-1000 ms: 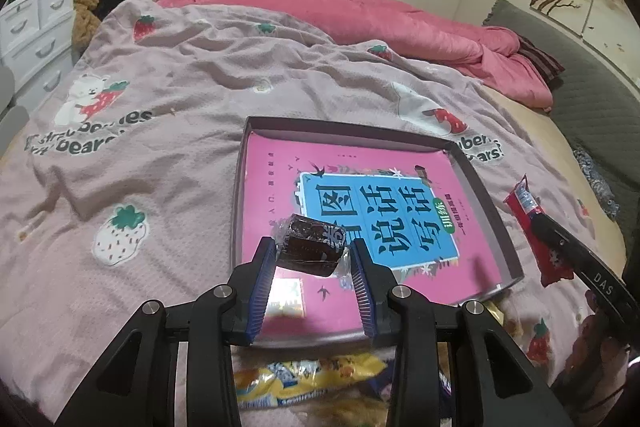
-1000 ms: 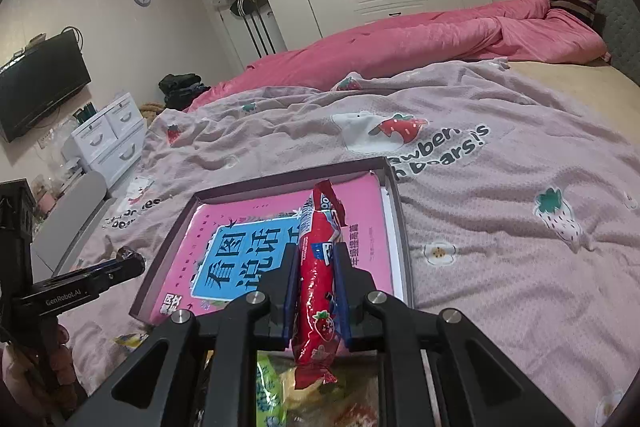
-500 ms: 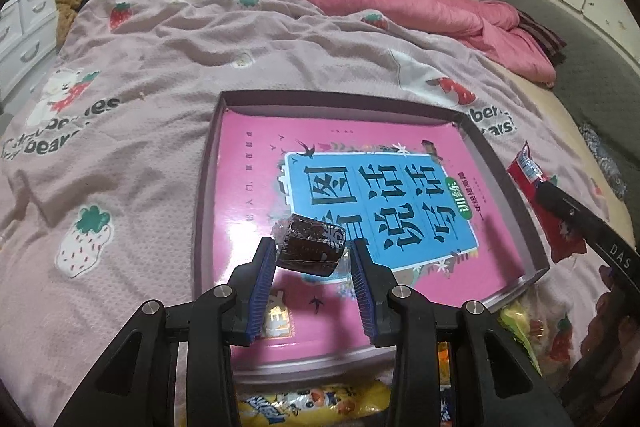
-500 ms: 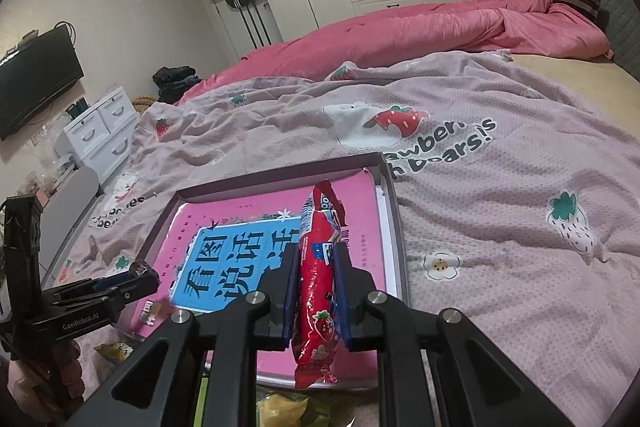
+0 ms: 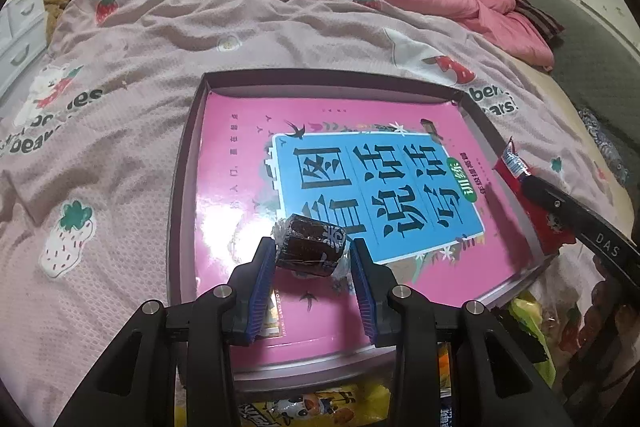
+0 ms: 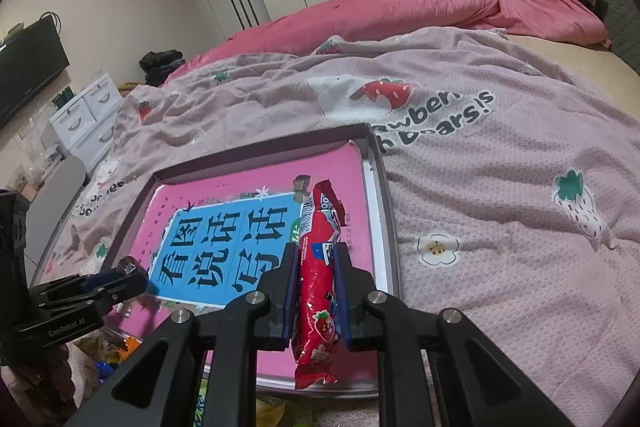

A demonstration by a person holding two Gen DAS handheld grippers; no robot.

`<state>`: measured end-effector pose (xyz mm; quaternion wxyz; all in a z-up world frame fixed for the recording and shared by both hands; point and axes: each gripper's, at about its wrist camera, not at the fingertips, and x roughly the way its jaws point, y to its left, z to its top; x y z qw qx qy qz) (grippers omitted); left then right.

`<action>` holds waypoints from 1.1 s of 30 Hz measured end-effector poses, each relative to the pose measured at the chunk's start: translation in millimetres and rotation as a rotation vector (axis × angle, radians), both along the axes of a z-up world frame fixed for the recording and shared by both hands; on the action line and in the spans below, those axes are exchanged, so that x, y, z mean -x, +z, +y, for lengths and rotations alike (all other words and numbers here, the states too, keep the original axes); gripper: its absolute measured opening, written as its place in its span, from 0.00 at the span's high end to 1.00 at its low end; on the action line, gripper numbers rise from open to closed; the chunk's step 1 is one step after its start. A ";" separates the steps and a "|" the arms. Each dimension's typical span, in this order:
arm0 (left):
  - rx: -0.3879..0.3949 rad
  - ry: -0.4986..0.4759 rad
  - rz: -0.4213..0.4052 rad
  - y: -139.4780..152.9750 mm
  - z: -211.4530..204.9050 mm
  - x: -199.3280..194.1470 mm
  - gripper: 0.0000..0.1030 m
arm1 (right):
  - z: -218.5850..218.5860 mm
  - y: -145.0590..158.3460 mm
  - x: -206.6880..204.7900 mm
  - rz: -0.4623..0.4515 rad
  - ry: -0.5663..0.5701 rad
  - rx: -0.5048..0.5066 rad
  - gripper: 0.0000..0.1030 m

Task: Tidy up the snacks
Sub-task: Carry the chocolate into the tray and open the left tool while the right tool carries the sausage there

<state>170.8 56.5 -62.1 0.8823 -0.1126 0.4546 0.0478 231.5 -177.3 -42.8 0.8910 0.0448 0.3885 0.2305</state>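
Observation:
A shallow purple tray [image 5: 182, 163] lies on the bed with a pink and blue book cover lining its floor. My left gripper [image 5: 313, 251] is shut on a small dark wrapped snack [image 5: 310, 246], held above the tray's near left part. The same left gripper [image 6: 120, 277] shows in the right wrist view at the tray's [image 6: 384, 187] near left corner. My right gripper [image 6: 316, 259] is shut on a long red snack packet [image 6: 318, 279], upright over the tray's near right side. In the left wrist view the red packet [image 5: 516, 167] and right gripper finger [image 5: 560, 203] hang over the tray's right rim.
Several loose snack packets [image 5: 304, 407] lie on the bed just below the tray's near edge. A pink strawberry-print blanket [image 6: 500, 187] covers the bed, with a rumpled pink duvet [image 6: 400, 11] at the far side. White drawers [image 6: 86, 123] stand to the left.
Both grippers have come lower and closer to the tray, so it fills more of each view. Each still holds its snack.

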 end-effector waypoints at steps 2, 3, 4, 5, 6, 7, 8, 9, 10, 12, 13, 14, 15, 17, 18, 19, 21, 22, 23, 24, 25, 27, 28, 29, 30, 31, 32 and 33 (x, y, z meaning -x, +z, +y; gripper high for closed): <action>-0.002 -0.004 0.004 -0.8 -0.9 0.3 0.62 | -0.3 -2.0 -0.7 0.007 -0.003 0.004 0.83; -0.002 -0.005 0.005 -1.0 -1.4 0.5 0.62 | -0.8 -3.4 -1.5 0.013 -0.007 0.006 0.82; -0.002 -0.007 0.006 -1.3 -2.1 0.2 0.62 | -1.1 -4.7 -2.1 0.019 -0.010 0.009 0.82; -0.003 -0.009 0.009 -1.7 -2.9 0.2 0.62 | -1.2 -5.1 -2.3 0.022 -0.013 0.011 0.82; -0.008 -0.010 0.011 -2.2 -3.8 0.3 0.61 | -1.9 -6.2 -2.9 0.026 -0.015 0.010 0.82; -0.010 -0.011 0.011 -2.4 -4.2 0.5 0.62 | -2.4 -6.8 -3.3 0.029 -0.017 0.009 0.82; -0.010 -0.012 0.012 -2.8 -4.8 0.6 0.61 | -2.6 -7.1 -3.0 0.029 -0.020 0.010 0.82; -0.010 -0.013 0.013 -3.0 -4.8 0.6 0.61 | -2.8 -7.4 -3.2 0.030 -0.022 0.012 0.82; -0.010 -0.014 0.015 -3.3 -4.8 0.8 0.61 | -3.2 -7.7 -3.2 0.031 -0.023 0.012 0.82; -0.009 -0.016 0.015 -3.1 -5.2 0.9 0.61 | -4.0 -8.1 -3.1 0.032 -0.025 0.010 0.82; -0.011 -0.015 0.015 -2.9 -5.0 0.9 0.61 | -3.7 -8.2 -3.4 0.031 -0.024 0.011 0.82; -0.011 -0.017 0.014 -2.6 -5.3 1.1 0.61 | -3.6 -8.3 -3.5 0.033 -0.023 0.011 0.82; -0.011 -0.018 0.014 -2.5 -5.4 1.3 0.61 | -3.8 -8.3 -3.4 0.033 -0.024 0.011 0.82; -0.012 -0.018 0.015 -2.4 -5.5 1.5 0.61 | -3.8 -8.2 -3.7 0.034 -0.025 0.012 0.82; -0.011 -0.018 0.015 -2.4 -5.5 1.6 0.61 | -4.3 -8.3 -3.5 0.035 -0.027 0.012 0.82; -0.011 -0.017 0.015 -2.5 -5.6 1.7 0.61 | -5.0 -8.3 -3.2 0.036 -0.028 0.013 0.82; -0.012 -0.017 0.011 -1.5 -5.8 2.2 0.61 | -5.4 -8.1 -3.1 0.037 -0.031 0.015 0.82; -0.014 -0.017 0.010 -0.9 -6.1 2.7 0.61 | -5.4 -8.1 -3.2 0.038 -0.032 0.013 0.82; -0.016 -0.017 0.008 0.0 -6.4 3.3 0.61 | -5.7 -8.1 -3.2 0.039 -0.034 0.012 0.82; -0.017 -0.019 0.007 0.5 -6.5 3.5 0.61 | -5.8 -8.0 -3.2 0.040 -0.034 0.013 0.82; -0.017 -0.019 0.007 0.9 -6.5 4.0 0.61 | -5.8 -8.0 -3.4 0.039 -0.035 0.013 0.82; -0.017 -0.019 0.008 0.7 -6.1 4.3 0.61 | -6.2 -8.1 -3.6 0.039 -0.037 0.011 0.82; -0.016 -0.020 0.010 0.6 -5.9 4.7 0.61 | -6.5 -7.9 -3.5 0.039 -0.037 0.010 0.82; -0.015 -0.019 0.010 0.7 -5.6 5.2 0.61 | -6.5 -7.6 -3.5 0.038 -0.036 0.010 0.82; -0.013 -0.018 0.011 1.0 -5.2 5.7 0.61 | -6.7 -7.3 -3.4 0.036 -0.036 0.010 0.81; -0.011 -0.019 0.010 1.5 -4.8 6.3 0.61 | -6.7 -7.1 -3.3 0.036 -0.036 0.011 0.82; -0.011 -0.018 0.009 2.2 -4.5 6.4 0.61 | -6.8 -6.9 -3.4 0.036 -0.037 0.010 0.82; -0.011 -0.017 0.008 3.0 -4.2 6.5 0.59 | -7.1 -6.9 -3.4 0.036 -0.036 0.007 0.81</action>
